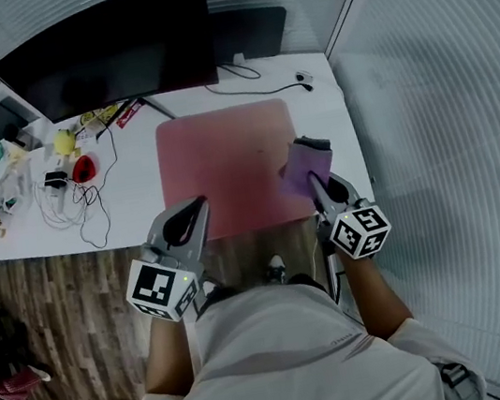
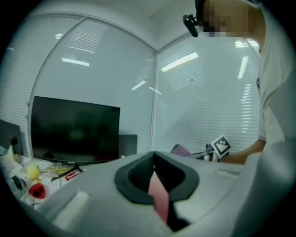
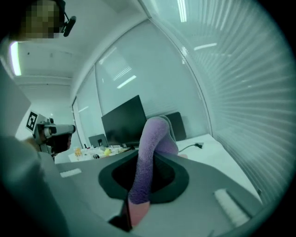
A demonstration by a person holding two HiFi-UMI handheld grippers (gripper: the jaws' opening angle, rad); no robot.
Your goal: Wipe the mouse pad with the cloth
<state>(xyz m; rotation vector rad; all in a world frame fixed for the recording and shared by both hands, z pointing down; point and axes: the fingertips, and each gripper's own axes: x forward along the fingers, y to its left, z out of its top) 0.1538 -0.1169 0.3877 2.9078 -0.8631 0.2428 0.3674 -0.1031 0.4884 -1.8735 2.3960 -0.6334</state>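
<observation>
A pink mouse pad (image 1: 224,160) lies on the white desk (image 1: 134,190), reaching the desk's near edge. A purple cloth (image 1: 306,164) hangs over the pad's right edge, and my right gripper (image 1: 317,183) is shut on it. In the right gripper view the cloth (image 3: 150,143) rises folded from between the jaws of the right gripper (image 3: 142,163). My left gripper (image 1: 197,211) hovers at the pad's near left corner, shut with nothing in it. In the left gripper view the left gripper (image 2: 154,161) has its jaws meeting at the tips, with a pink wedge of pad showing below them.
A black monitor (image 1: 106,47) stands at the back of the desk. A cable (image 1: 263,78) runs behind the pad. White cords (image 1: 74,200), a yellow toy (image 1: 63,140) and a red item (image 1: 83,168) clutter the left. A blind-covered glass wall (image 1: 445,114) bounds the right.
</observation>
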